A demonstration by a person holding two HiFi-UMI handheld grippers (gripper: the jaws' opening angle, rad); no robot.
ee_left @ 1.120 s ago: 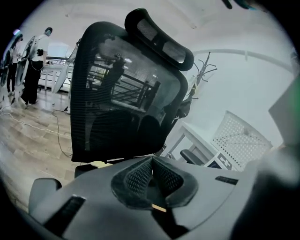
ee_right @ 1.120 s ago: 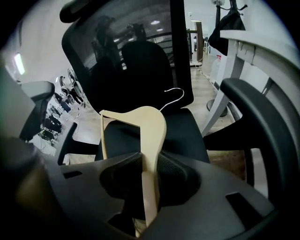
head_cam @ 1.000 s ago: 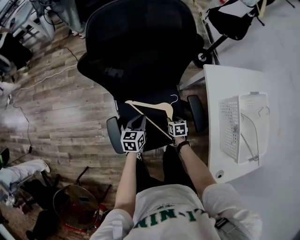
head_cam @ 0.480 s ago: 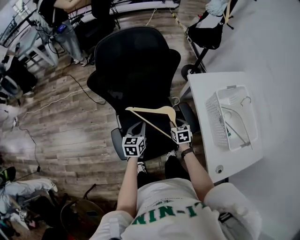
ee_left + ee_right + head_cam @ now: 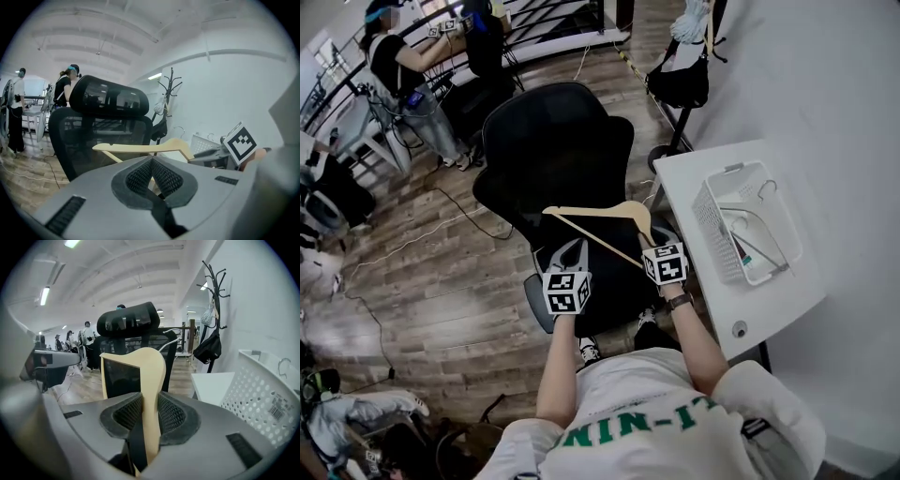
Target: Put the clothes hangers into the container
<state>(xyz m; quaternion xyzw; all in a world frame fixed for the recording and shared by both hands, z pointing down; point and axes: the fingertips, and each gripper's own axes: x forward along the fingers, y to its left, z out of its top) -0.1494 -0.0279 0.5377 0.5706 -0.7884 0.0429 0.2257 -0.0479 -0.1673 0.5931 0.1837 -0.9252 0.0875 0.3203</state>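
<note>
Both the left gripper (image 5: 573,249) and the right gripper (image 5: 651,244), the latter clamping the wooden hanger (image 5: 591,211), are rising higher above the office chair (image 5: 553,141) seat.

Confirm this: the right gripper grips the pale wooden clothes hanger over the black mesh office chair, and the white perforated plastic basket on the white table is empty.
Not empty: the head view shows thin metal wire hangers lying in the white perforated plastic basket. The right gripper does grip the pale wooden clothes hanger over the black chair.
</note>
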